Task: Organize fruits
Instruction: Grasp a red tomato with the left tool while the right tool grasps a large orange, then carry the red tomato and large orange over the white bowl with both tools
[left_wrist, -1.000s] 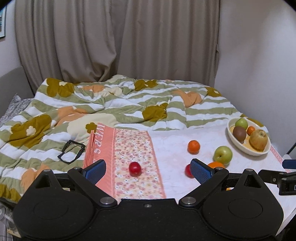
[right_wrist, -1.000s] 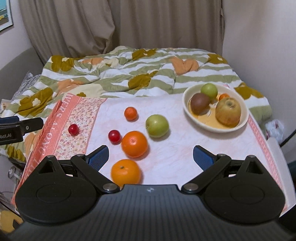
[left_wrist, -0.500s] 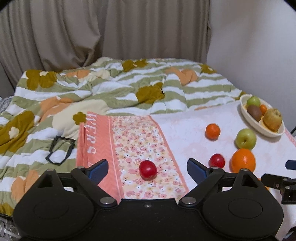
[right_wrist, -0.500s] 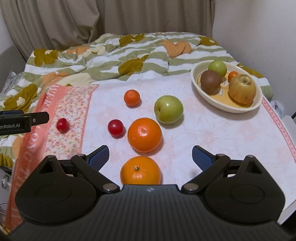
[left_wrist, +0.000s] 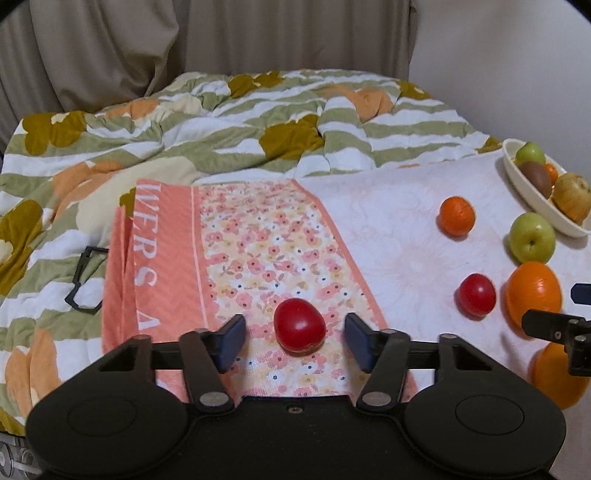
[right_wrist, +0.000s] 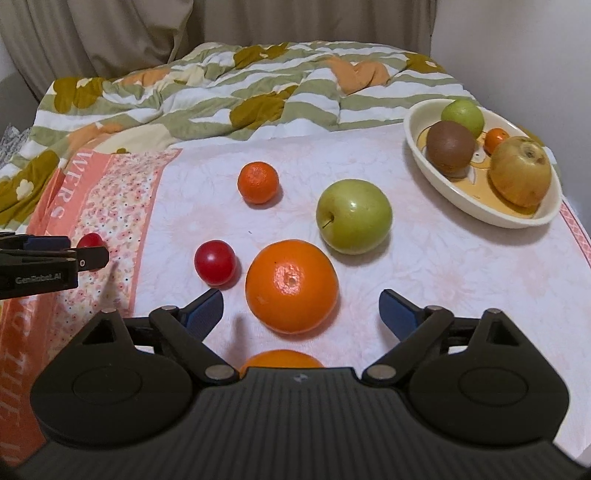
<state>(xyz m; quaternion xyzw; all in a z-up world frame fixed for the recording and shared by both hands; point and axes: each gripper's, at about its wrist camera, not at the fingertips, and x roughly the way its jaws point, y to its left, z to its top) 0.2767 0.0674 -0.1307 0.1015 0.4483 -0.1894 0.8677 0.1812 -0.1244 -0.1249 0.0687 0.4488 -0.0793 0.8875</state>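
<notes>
- The red fruit (left_wrist: 300, 326) the left tool (left_wrist: 293, 341) is after lies on the floral band of the cloth (left_wrist: 255, 254), at the near left of the spread.
- That tool's jaws have just been closing; the fruit sits between them, but a gap shows on each side, so it is not gripped yet.
- The right tool (right_wrist: 301, 312) stands wide apart over the big orange (right_wrist: 291, 285), holding nothing; a second orange (right_wrist: 280, 360) peeks out just under its body, nearer still.
- Loose on the cloth to the right of the first fruit: another red fruit (right_wrist: 215, 262), just left of the big orange; a green apple (right_wrist: 354, 216) just beyond it; a small mandarin (right_wrist: 258, 182) farther back.
- The bowl (right_wrist: 480, 216) sits at the far right and already holds a green fruit (right_wrist: 463, 117), a brown one (right_wrist: 450, 147), a small orange one (right_wrist: 496, 140) and a yellowish apple-like one (right_wrist: 520, 175).
- So, as I judge it, about four fruits are sorted and six remain outside, assuming the bowl is the goal.
- Next, the left jaws need to finish closing on the red fruit; being small and round, it may roll or squirt out on the soft cloth.
- The cloth lies over a bed with a striped quilt (left_wrist: 221, 122); a black clip-like thing (left_wrist: 83, 278) rests on the quilt to the left.
</notes>
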